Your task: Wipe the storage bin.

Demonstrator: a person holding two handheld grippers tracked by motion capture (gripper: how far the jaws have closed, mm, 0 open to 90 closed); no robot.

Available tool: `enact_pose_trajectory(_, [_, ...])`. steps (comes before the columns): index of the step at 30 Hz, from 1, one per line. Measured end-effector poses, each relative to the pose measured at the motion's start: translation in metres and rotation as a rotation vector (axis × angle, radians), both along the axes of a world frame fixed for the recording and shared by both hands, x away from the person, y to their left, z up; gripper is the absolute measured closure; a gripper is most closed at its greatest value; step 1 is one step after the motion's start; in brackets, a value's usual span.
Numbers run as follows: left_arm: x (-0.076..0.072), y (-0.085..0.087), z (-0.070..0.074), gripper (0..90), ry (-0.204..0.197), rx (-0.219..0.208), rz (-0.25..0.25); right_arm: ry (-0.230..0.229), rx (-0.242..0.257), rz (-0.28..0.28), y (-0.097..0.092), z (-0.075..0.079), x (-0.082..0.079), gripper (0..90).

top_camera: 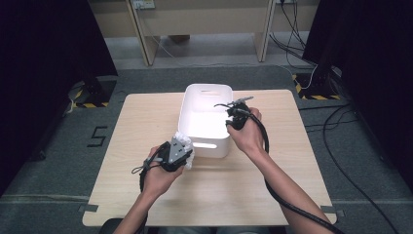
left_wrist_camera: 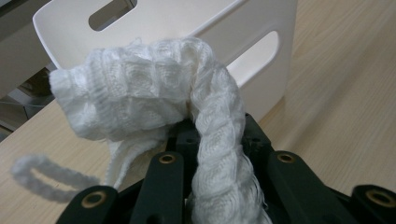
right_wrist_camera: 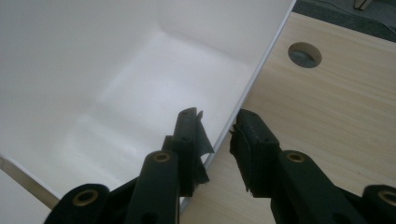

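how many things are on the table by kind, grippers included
white bin: 1
white knitted cloth, clamped in the left gripper: 1
grippers: 2, counting the right gripper, whose jaws straddle the bin's wall
total: 4

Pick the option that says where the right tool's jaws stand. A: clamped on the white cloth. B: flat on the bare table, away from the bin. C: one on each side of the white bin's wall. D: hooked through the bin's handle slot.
C: in the right gripper view, the right tool straddles the white bin's thin wall edge, one jaw inside and one outside.
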State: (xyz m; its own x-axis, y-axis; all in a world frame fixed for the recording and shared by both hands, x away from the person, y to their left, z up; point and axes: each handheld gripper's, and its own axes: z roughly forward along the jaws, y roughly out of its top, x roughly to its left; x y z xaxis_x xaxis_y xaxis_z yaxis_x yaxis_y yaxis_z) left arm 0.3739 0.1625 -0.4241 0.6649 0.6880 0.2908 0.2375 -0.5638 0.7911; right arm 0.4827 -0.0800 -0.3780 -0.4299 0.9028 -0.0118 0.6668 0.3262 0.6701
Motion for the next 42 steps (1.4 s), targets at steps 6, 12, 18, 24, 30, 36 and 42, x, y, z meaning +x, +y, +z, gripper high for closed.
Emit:
enact_pose_trajectory(6, [0.001, -0.004, 0.001, 74.1, 0.006, 0.016, -0.010, -0.020, 0.009, 0.003, -0.005, -0.004, -0.003, 71.2])
enact_pose_trajectory(12, [-0.003, -0.009, 0.003, 73.9, 0.011, 0.003, -0.022, -0.013, -0.012, 0.036, -0.007, -0.004, 0.000, 71.6])
enact_pose_trajectory(18, [-0.006, -0.014, 0.000, 73.8, 0.033, 0.006, -0.001, 0.002, -0.012, 0.044, -0.011, -0.003, 0.002, 71.8])
enact_pose_trajectory(24, [-0.009, -0.009, -0.001, 73.7, 0.053, -0.001, 0.001, -0.016, -0.063, 0.088, -0.004, 0.000, 0.003, 69.2])
enact_pose_trajectory(30, [-0.009, -0.008, 0.001, 73.7, 0.043, -0.006, 0.028, 0.009, -0.052, 0.075, -0.003, -0.007, -0.003, 66.5])
enact_pose_trajectory(36, [-0.011, -0.004, 0.007, 73.7, 0.019, -0.018, 0.050, -0.020, -0.032, 0.068, -0.004, -0.012, -0.009, 66.4])
enact_pose_trajectory(42, [-0.006, -0.005, 0.003, 73.7, 0.034, -0.007, 0.050, -0.048, -0.012, 0.056, -0.004, -0.013, -0.018, 64.7])
